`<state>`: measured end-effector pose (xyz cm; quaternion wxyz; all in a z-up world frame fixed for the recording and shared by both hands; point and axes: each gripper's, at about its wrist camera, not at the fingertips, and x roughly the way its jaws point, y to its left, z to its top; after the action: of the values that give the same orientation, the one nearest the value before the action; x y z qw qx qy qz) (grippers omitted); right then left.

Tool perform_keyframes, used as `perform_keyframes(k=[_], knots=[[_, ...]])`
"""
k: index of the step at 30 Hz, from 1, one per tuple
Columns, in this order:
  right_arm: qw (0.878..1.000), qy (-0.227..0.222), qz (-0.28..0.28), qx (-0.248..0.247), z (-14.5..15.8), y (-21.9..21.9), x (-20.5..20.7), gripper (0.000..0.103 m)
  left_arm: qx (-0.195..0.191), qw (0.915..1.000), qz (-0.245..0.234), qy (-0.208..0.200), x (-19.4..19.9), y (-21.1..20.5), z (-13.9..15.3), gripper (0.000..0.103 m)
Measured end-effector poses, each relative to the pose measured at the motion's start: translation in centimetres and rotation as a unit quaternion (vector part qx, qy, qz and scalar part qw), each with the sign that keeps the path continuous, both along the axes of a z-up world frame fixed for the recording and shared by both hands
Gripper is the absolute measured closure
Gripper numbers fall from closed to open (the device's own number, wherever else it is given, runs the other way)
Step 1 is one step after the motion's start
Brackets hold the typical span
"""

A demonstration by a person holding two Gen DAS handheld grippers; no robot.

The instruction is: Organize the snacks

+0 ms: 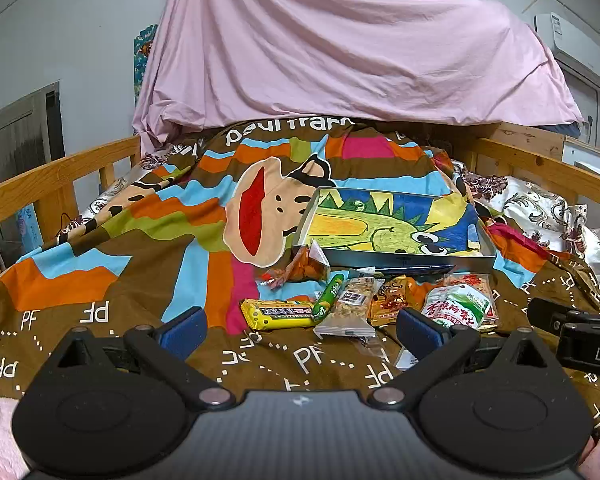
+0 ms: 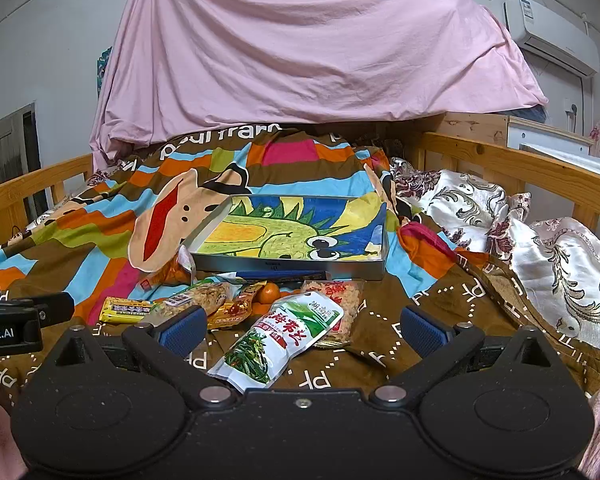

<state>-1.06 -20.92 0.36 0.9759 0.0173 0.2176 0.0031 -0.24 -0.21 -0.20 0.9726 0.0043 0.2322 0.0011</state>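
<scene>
Several snack packets lie on a colourful blanket (image 1: 140, 264) in front of a shallow box (image 1: 400, 258) with a dinosaur drawing inside. In the left wrist view I see a yellow bar (image 1: 278, 313), a green stick (image 1: 329, 297), a clear cereal bar (image 1: 350, 308), an orange packet (image 1: 392, 300) and a green-white seaweed pouch (image 1: 458, 306). My left gripper (image 1: 300, 330) is open and empty, just short of the snacks. My right gripper (image 2: 302, 330) is open with the seaweed pouch (image 2: 280, 340) lying between its fingers, untouched. The box also shows in the right wrist view (image 2: 284, 268).
Wooden bed rails (image 1: 56, 184) (image 2: 520, 168) run along both sides. A pink sheet (image 1: 340, 52) hangs behind. A floral quilt (image 2: 540, 248) is bunched at the right. A small orange fruit (image 2: 269, 292) sits among the packets. An air conditioner (image 2: 548, 36) hangs on the wall.
</scene>
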Motion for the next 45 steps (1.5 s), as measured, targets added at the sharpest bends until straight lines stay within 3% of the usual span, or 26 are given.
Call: perform_keyframes(k=[18, 32, 41, 45], knots=[[1.0, 0.003, 0.001, -0.002, -0.1, 0.1, 0.1, 0.0, 0.003, 1.0, 0.003, 0.002, -0.1, 0.2, -0.5, 0.0], [0.999, 0.045, 0.008, -0.008, -0.8, 0.5, 1.2, 0.0, 0.016, 0.9995, -0.003, 0.028, 0.5, 0.0, -0.8, 0.0], [0.99, 0.136, 0.02, 0.011, -1.6, -0.2, 4.9, 0.001, -0.014, 0.9928, -0.043, 0.111, 4.3, 0.9, -0.8, 0.0], [0.988, 0.152, 0.025, 0.001, -2.3, -0.4, 7.1, 0.0, -0.011, 0.9891, -0.074, 0.127, 6.9, 0.8, -1.2, 0.0]])
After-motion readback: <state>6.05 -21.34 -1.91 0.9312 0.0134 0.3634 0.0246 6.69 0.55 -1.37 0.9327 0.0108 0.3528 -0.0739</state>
